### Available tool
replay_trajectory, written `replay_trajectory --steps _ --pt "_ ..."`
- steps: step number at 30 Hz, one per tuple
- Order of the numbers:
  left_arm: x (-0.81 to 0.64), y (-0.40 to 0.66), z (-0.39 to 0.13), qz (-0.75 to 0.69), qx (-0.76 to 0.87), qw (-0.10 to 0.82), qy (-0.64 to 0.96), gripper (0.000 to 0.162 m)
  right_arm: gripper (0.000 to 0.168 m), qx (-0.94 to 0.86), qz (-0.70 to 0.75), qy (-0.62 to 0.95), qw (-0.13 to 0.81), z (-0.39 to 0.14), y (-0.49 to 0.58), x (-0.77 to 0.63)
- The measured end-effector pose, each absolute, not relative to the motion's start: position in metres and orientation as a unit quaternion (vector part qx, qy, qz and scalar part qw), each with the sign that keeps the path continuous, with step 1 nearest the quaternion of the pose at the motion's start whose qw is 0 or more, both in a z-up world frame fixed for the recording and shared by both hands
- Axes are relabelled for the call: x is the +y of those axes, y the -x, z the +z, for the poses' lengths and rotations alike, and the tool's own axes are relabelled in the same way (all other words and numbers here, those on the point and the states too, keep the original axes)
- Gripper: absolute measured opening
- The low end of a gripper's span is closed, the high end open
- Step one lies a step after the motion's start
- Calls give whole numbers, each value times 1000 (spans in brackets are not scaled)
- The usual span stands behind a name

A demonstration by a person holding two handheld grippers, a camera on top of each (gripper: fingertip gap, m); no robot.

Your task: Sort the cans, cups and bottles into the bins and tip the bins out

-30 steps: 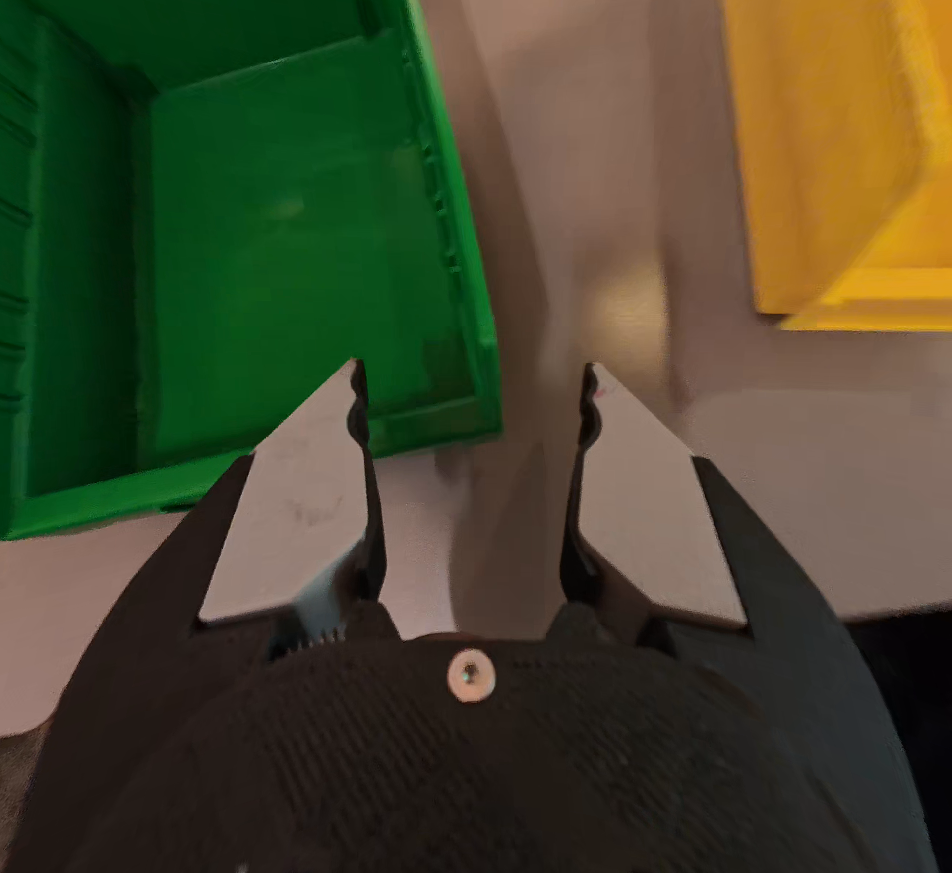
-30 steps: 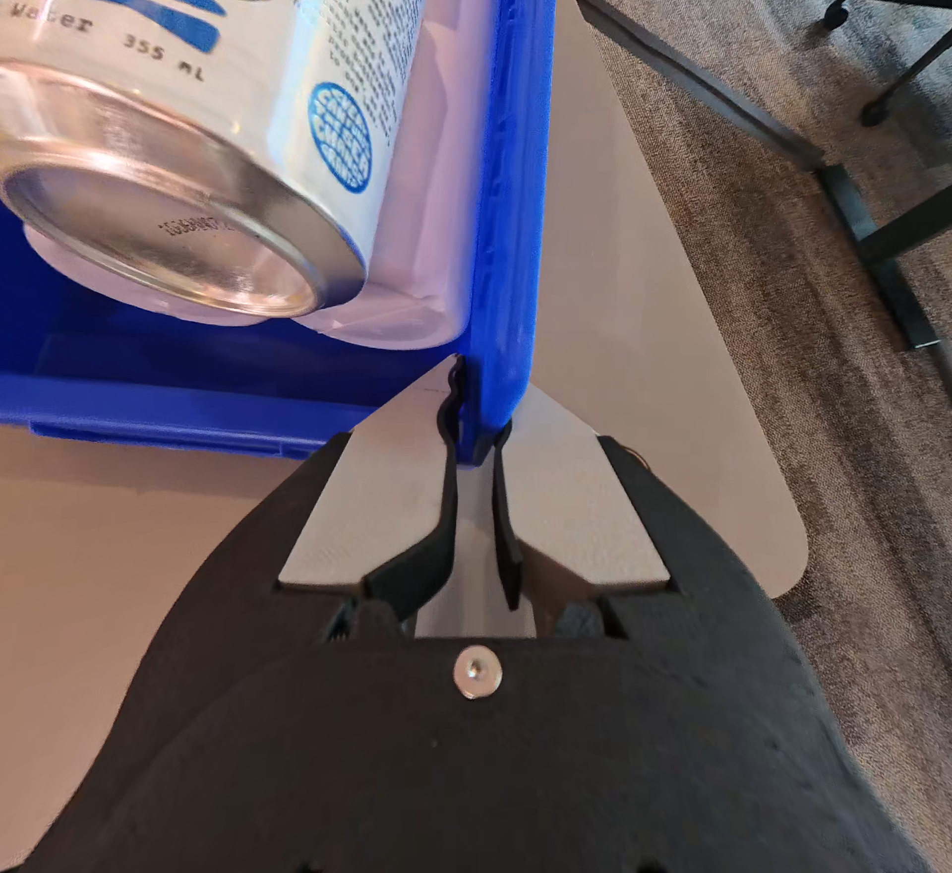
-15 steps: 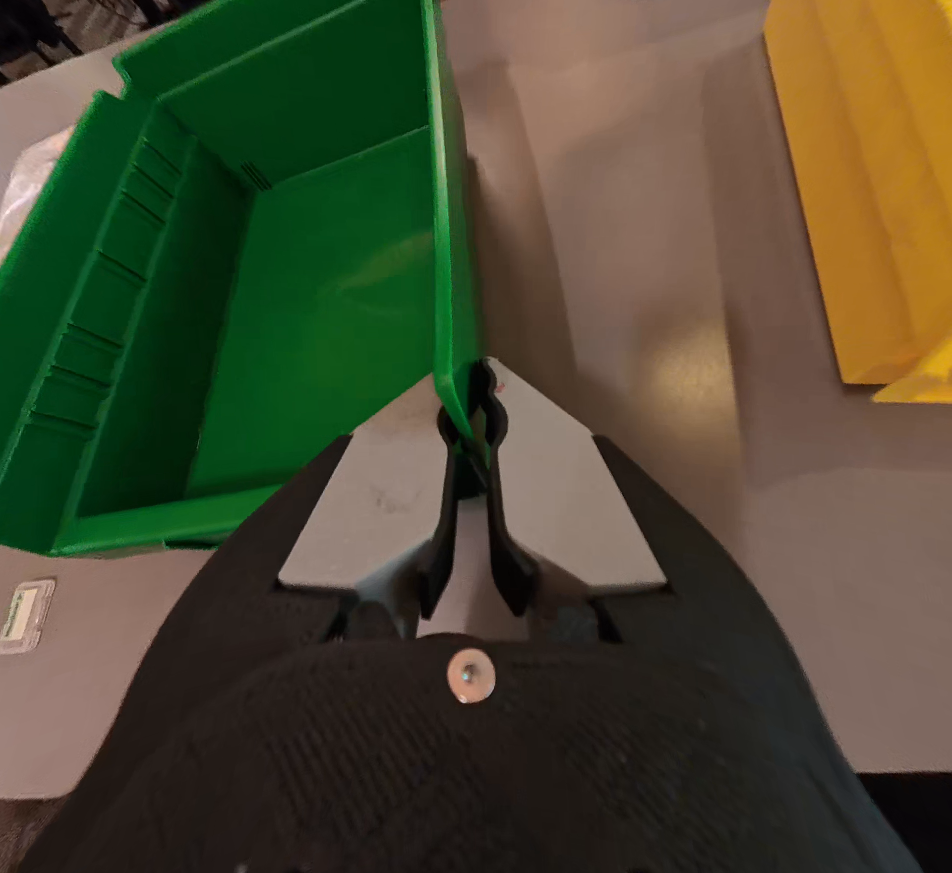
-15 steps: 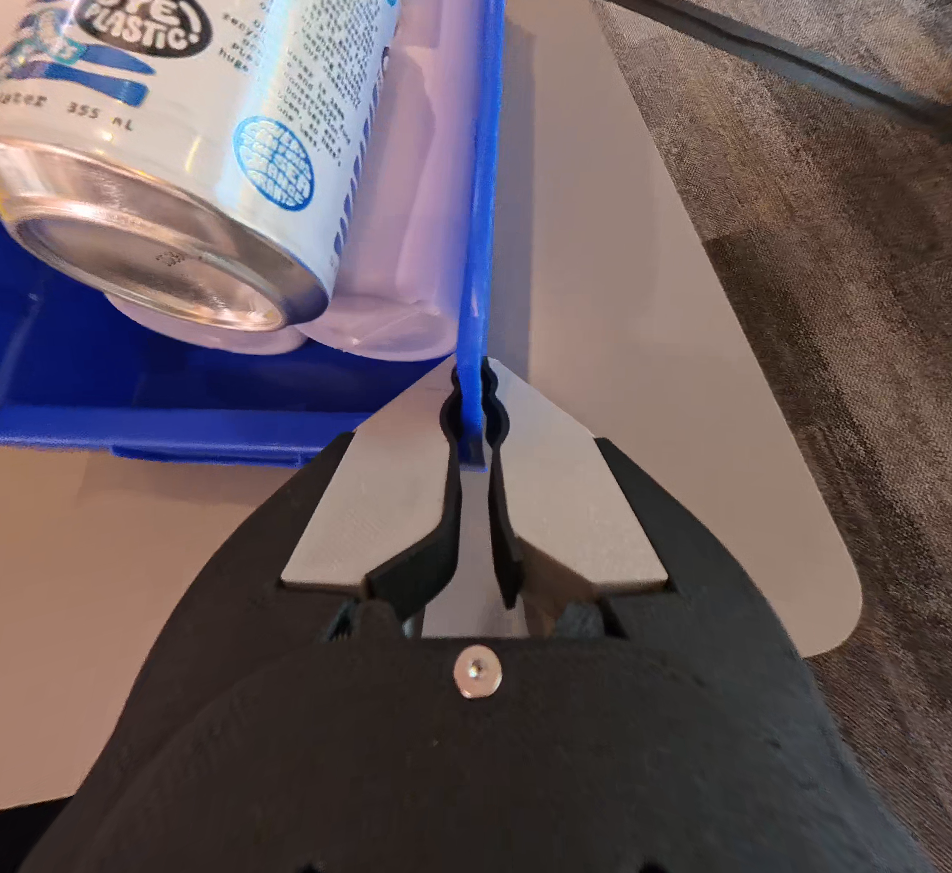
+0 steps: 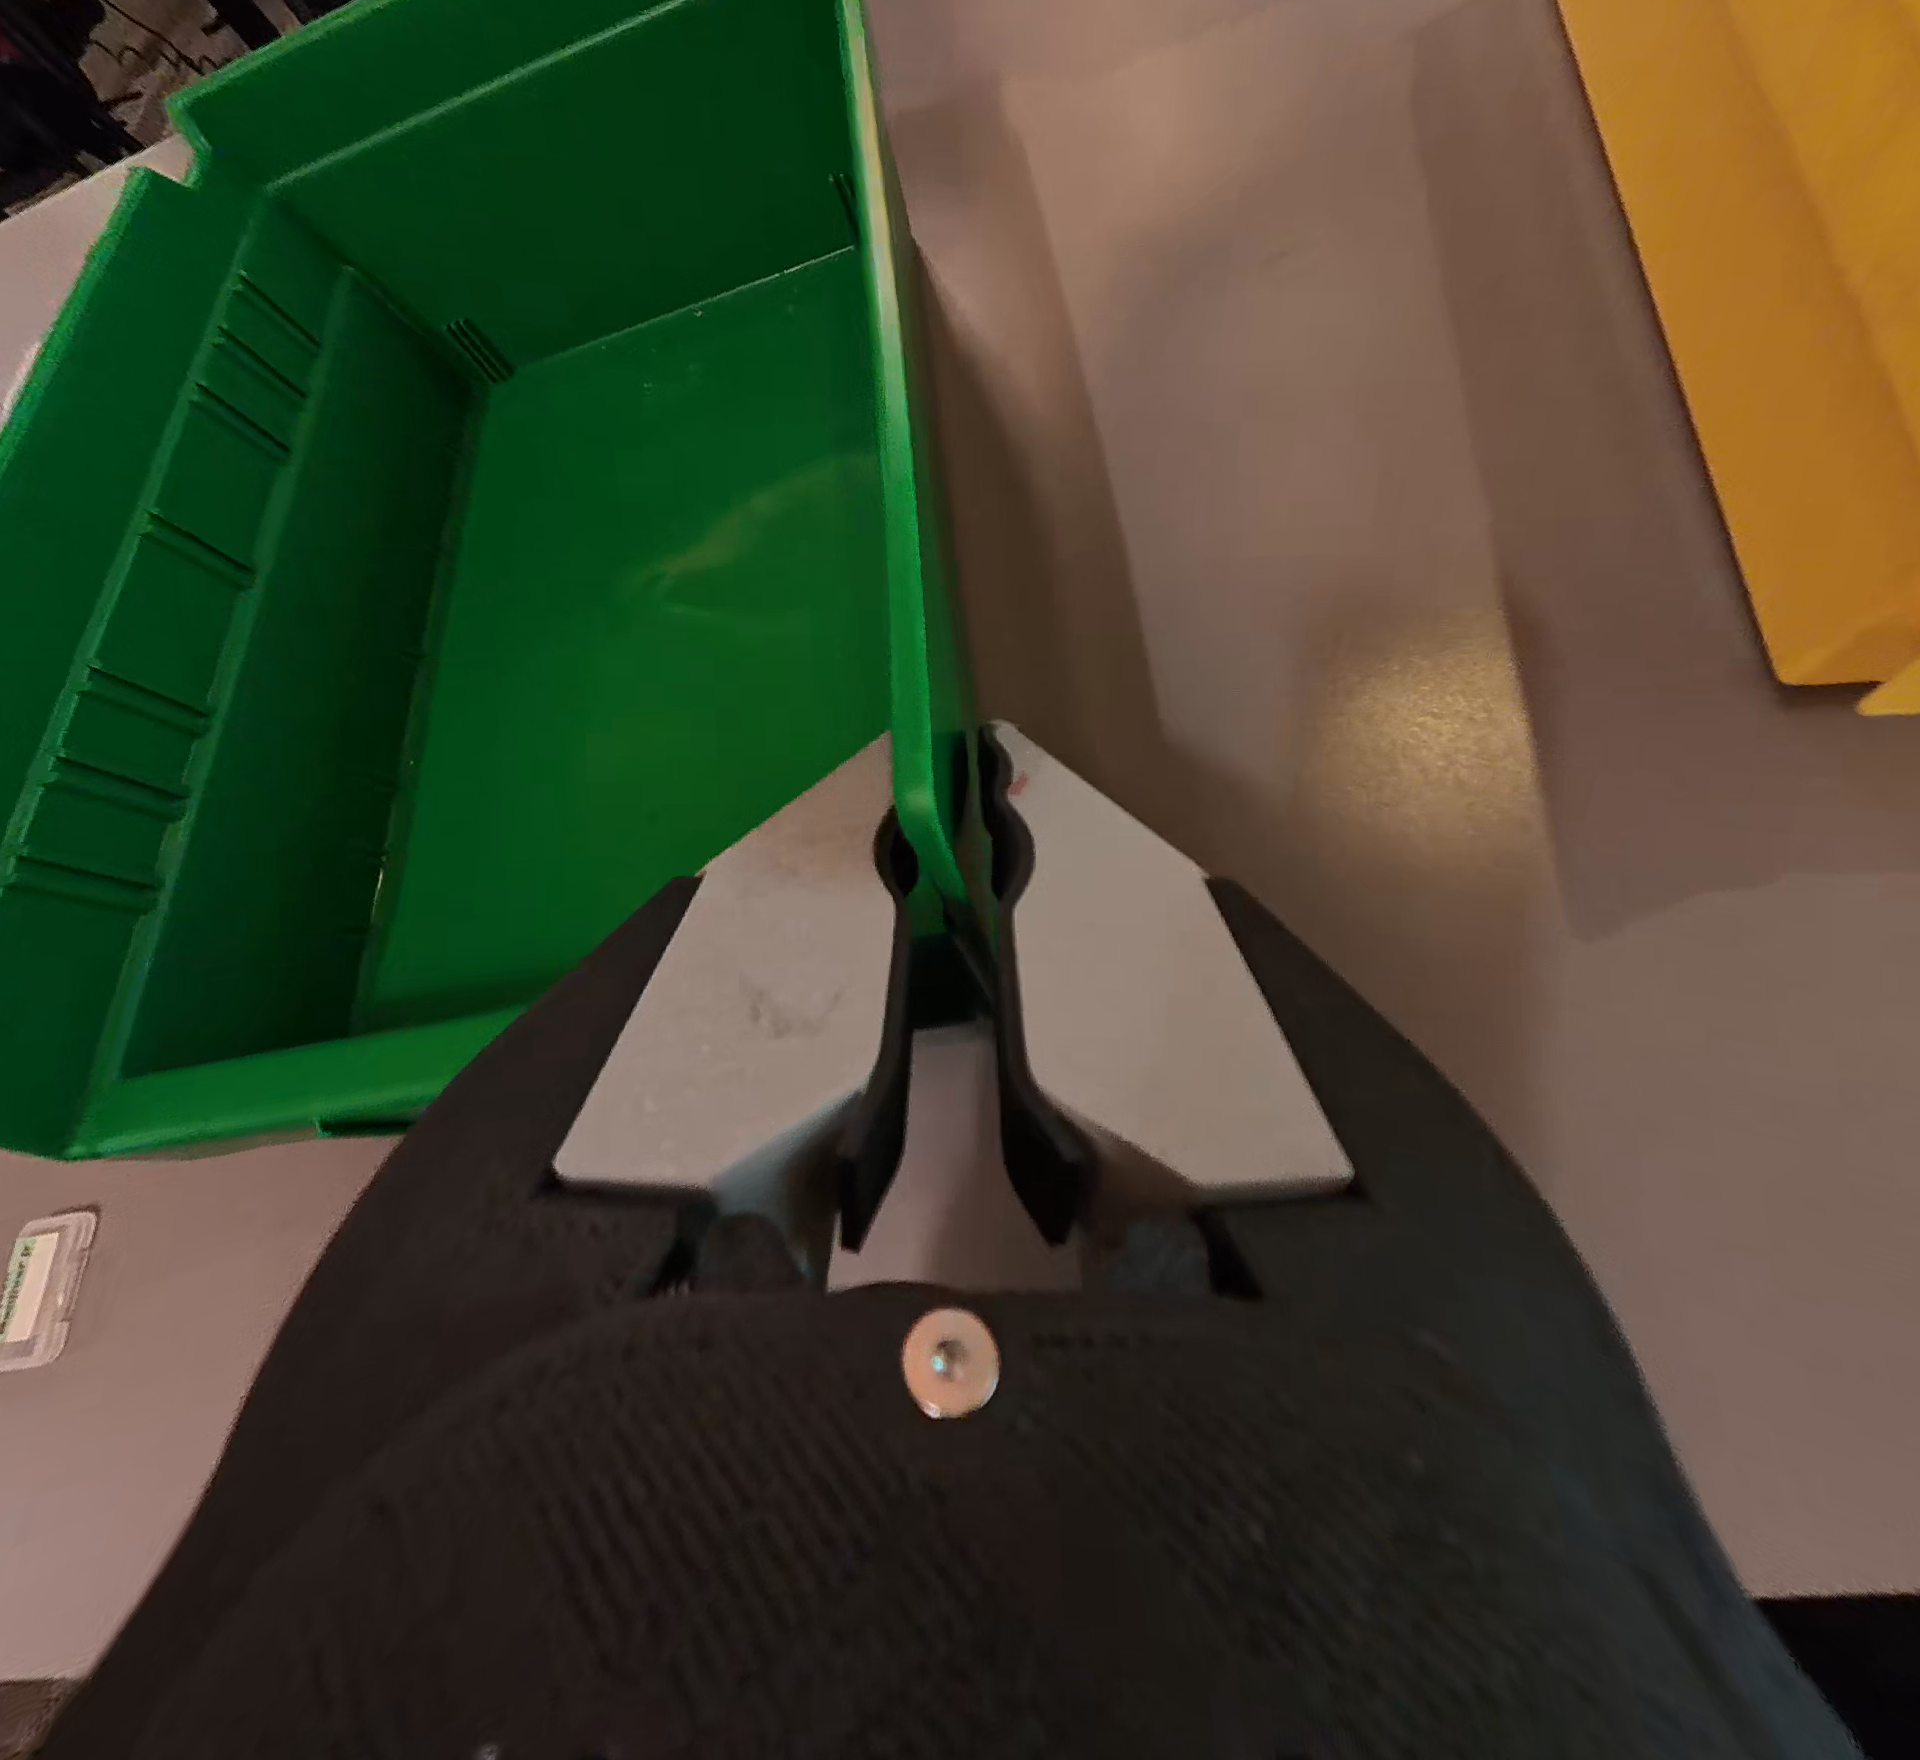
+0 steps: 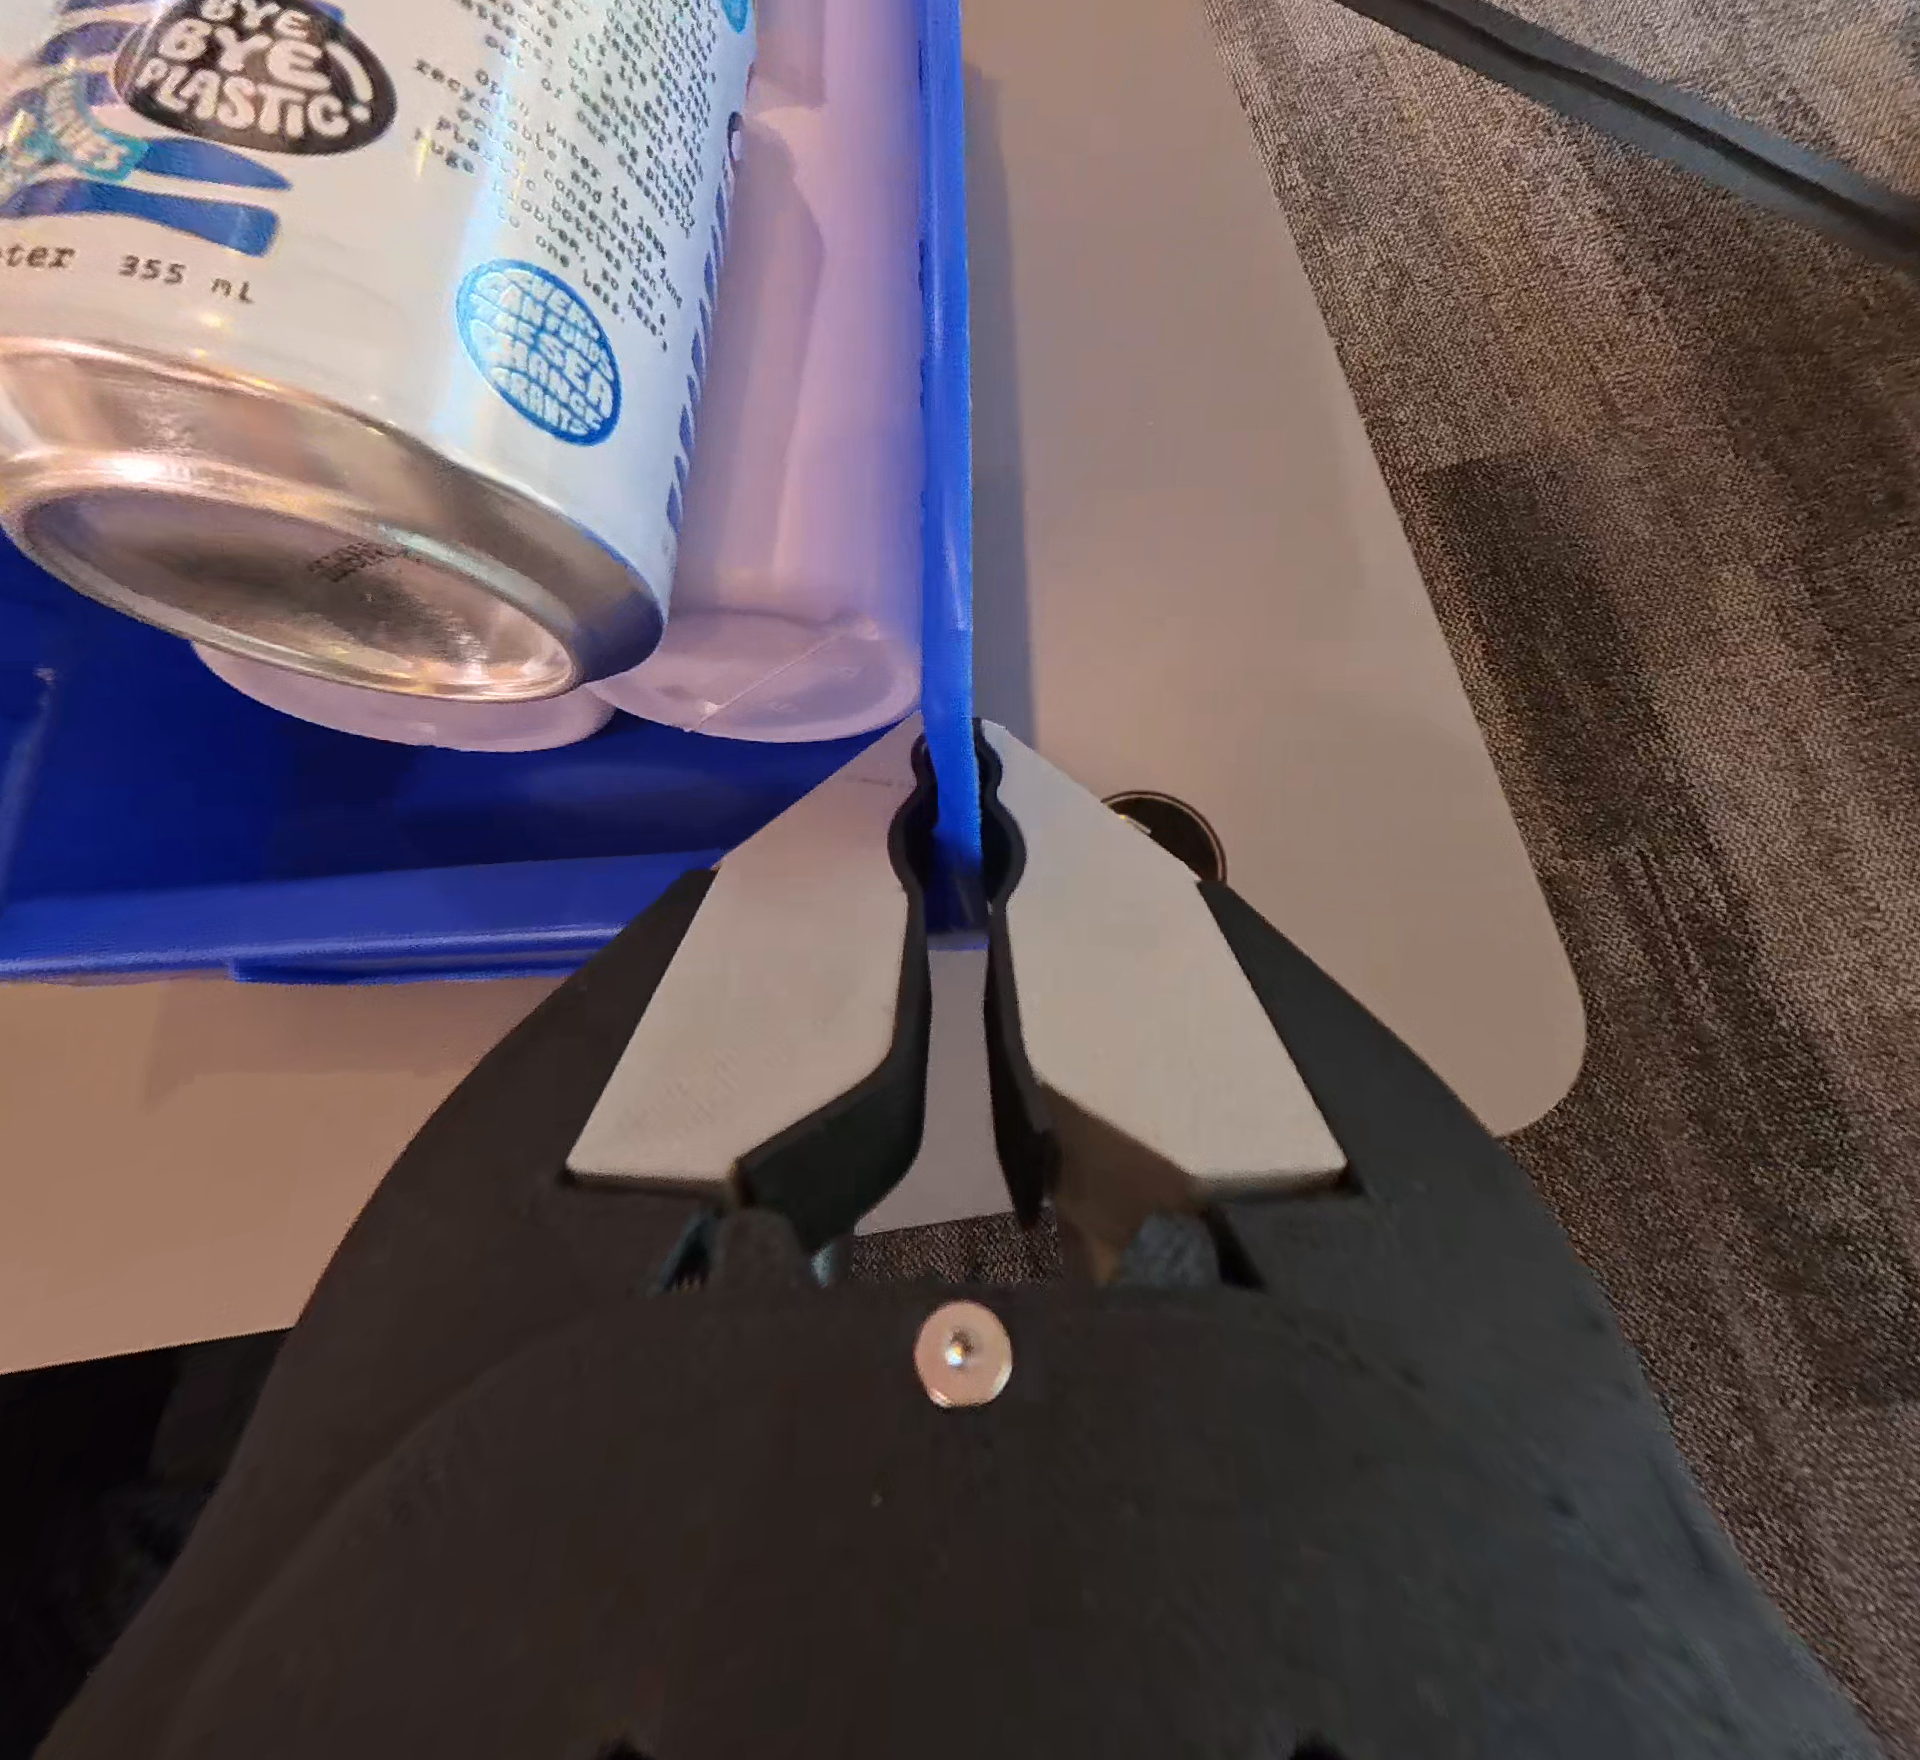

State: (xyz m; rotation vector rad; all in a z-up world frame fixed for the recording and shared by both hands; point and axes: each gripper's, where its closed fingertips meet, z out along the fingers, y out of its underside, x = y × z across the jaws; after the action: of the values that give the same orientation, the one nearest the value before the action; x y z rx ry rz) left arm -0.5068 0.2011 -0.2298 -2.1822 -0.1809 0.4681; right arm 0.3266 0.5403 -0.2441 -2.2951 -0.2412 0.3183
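In the left wrist view my left gripper (image 5: 951,801) is shut on the near right corner of the green bin (image 5: 644,567), clamping its right wall. The green bin is empty inside. In the right wrist view my right gripper (image 6: 954,791) is shut on the right wall of the blue bin (image 6: 943,360) at its near corner. A white and blue printed can (image 6: 343,276) lies on its side in the blue bin, on top of pale cans (image 6: 800,463) beneath it.
A yellow bin (image 5: 1745,235) stands to the right of the green bin on the grey table (image 5: 1247,463). A small label card (image 5: 36,1284) lies at the left. The table's right edge (image 6: 1538,1035) drops to grey carpet (image 6: 1662,567) with black furniture legs.
My left gripper was open before the green bin a second ago and has closed on its right wall. The right gripper stays clamped on the blue bin, whose view has shifted slightly.
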Motion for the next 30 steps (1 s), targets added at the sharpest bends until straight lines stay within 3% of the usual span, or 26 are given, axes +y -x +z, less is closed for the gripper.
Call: replay_trajectory --steps 1,6,9,11,12,15,30 --pt "202 506 -230 184 -77 438 877 13 2 -94 128 904 397 -245 -326 540" --pt "201 513 -237 172 -116 425 881 75 2 -86 159 892 414 -245 -325 543" --pt "198 523 -244 205 -123 402 884 88 7 -95 169 893 405 -245 -322 545" --pt "197 527 -245 228 -116 394 883 81 5 -102 161 894 405 -245 -322 545" --pt "195 528 -244 242 -113 392 880 66 2 -106 151 895 406 -245 -323 545" --pt "204 509 -234 204 -82 434 874 2 1 -104 147 896 405 -245 -324 545" --pt "193 512 -233 186 -97 452 867 0 2 -82 169 892 412 -244 -323 546"
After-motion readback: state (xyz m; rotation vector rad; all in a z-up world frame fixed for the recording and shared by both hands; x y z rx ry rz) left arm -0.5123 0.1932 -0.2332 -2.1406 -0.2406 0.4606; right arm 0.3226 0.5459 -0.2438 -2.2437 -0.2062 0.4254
